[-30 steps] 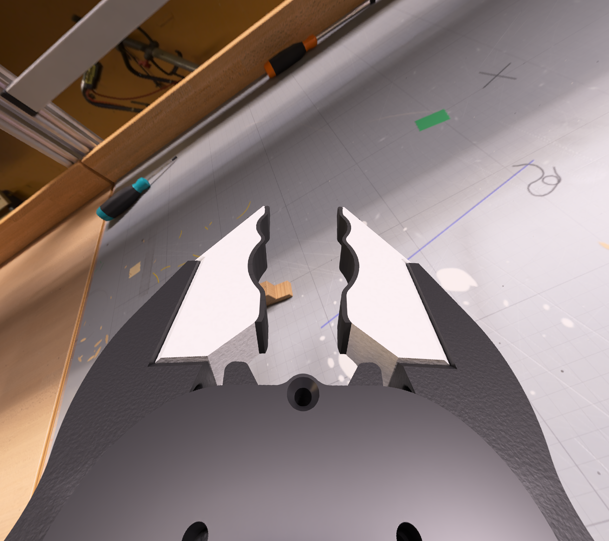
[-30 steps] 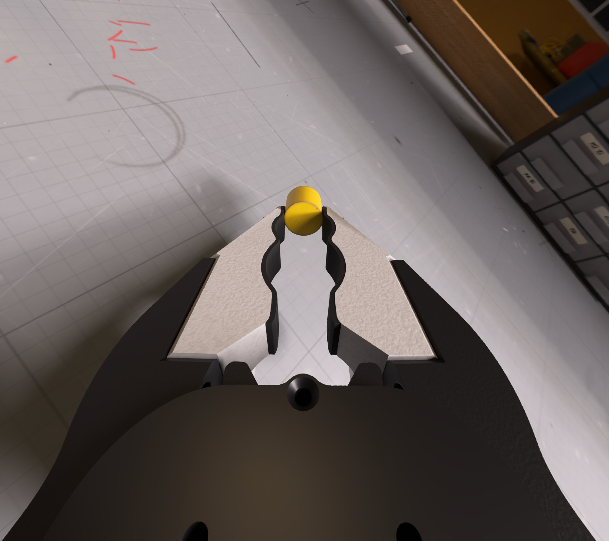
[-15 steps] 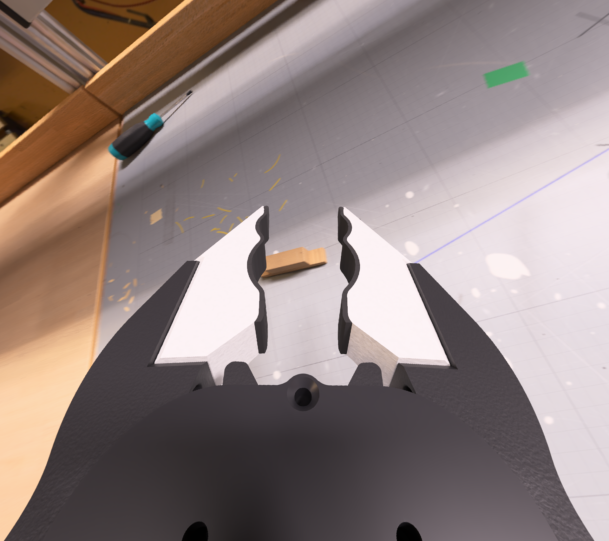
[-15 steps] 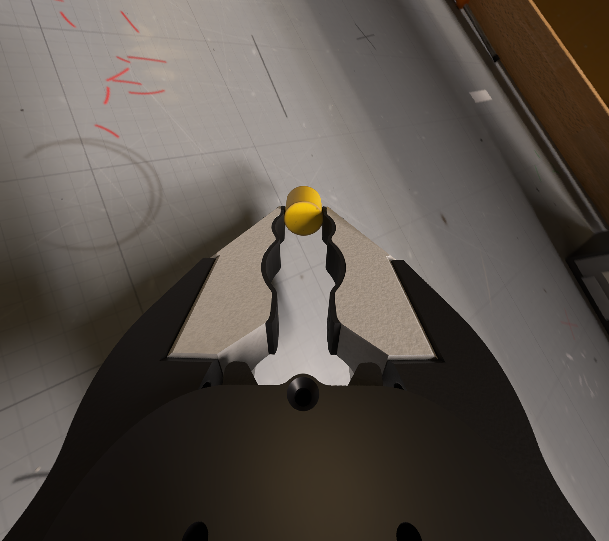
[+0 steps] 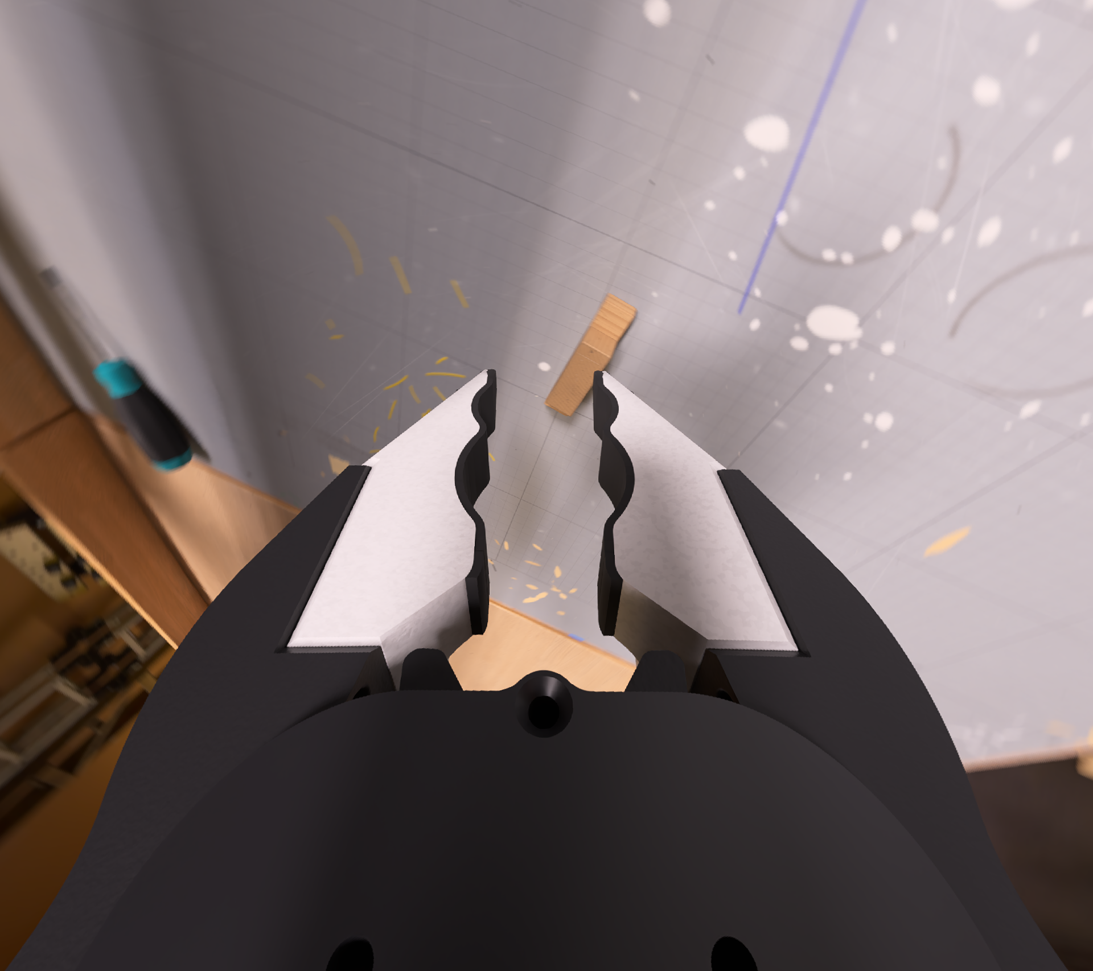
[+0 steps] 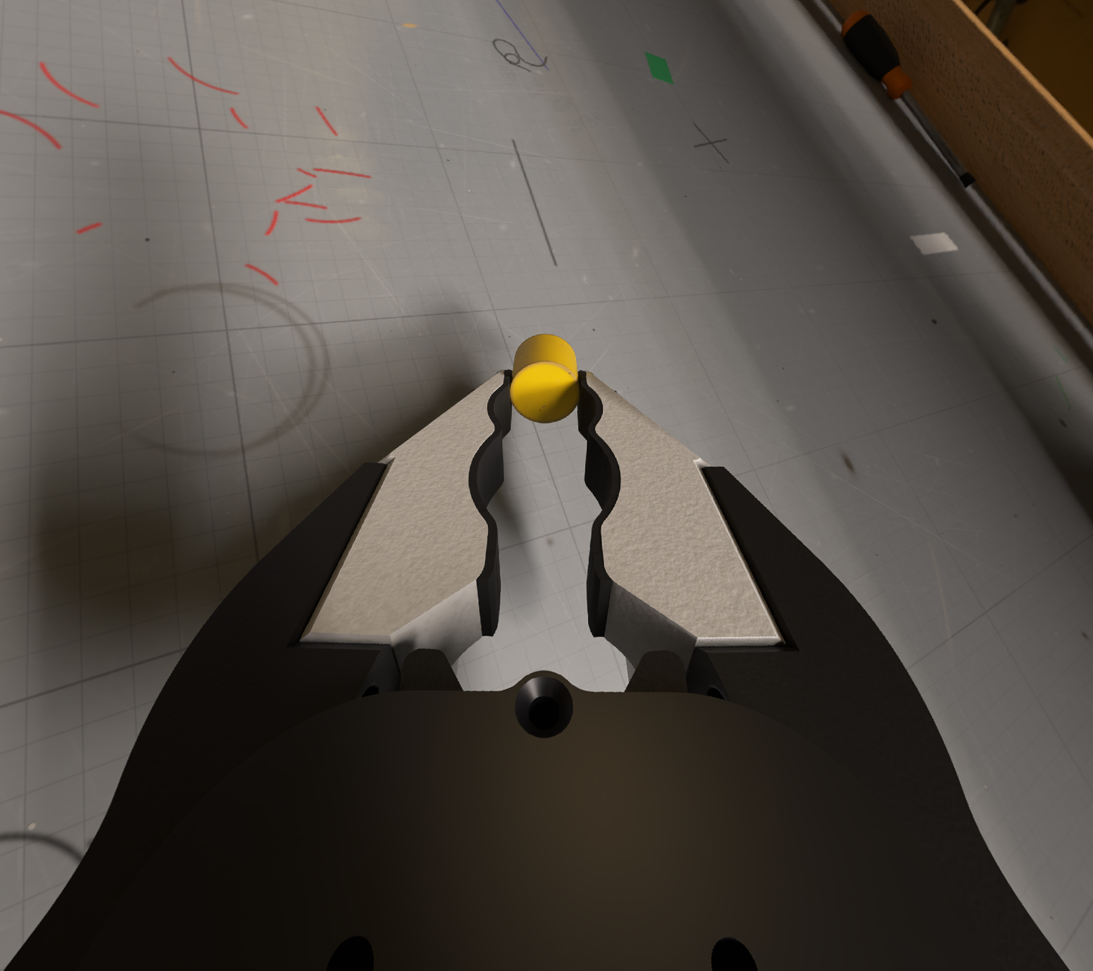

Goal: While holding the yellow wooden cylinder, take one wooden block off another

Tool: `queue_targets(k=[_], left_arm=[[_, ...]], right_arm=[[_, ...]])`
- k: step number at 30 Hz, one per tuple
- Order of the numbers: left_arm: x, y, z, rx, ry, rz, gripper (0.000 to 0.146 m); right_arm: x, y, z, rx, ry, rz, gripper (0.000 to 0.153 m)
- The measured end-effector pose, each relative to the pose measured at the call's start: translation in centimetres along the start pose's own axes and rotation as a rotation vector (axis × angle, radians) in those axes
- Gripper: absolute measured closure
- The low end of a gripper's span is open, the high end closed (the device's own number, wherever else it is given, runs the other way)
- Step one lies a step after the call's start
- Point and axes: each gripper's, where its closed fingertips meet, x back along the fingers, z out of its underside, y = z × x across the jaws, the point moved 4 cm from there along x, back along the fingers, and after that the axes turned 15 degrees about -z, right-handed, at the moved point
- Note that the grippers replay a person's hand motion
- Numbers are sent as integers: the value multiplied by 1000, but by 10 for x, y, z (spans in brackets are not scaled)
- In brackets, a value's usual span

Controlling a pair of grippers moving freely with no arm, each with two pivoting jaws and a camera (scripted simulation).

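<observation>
In the right wrist view my right gripper (image 6: 544, 378) is shut on the yellow wooden cylinder (image 6: 544, 381), held at the fingertips above the grey mat. In the left wrist view my left gripper (image 5: 544, 381) is open and empty, above the mat. A stack of light wooden blocks (image 5: 591, 354) lies on the mat just beyond its fingertips, slightly right of the gap. A smaller block sits on a longer flat one; its near end is partly hidden by the right finger (image 5: 603, 398). The blocks do not show in the right wrist view.
A teal-tipped screwdriver (image 5: 145, 416) lies at the left by the wooden edge (image 5: 118, 517). Wood shavings (image 5: 414, 387) scatter on the mat. An orange-handled screwdriver (image 6: 875, 55) lies by the wooden rail (image 6: 958, 73) in the right wrist view. A green patch (image 6: 659, 67) marks the mat.
My left gripper has swung round and tilted down toward the mat; the wooden blocks now sit just past its fingertips. My right gripper has turned while still holding the cylinder.
</observation>
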Motion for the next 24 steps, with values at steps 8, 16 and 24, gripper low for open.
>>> queue_targets(k=[8, 16, 24], left_arm=[[-43, -31, 7, -389, 172, 209, 118], [-55, -31, 11, -644, 373, 232, 114], [-66, -32, 11, -723, 464, 158, 114]], right_arm=[[3, 8, 1, 56, 10, 14, 131], [3, 8, 2, 55, 18, 20, 131], [3, 9, 2, 70, 16, 27, 131]])
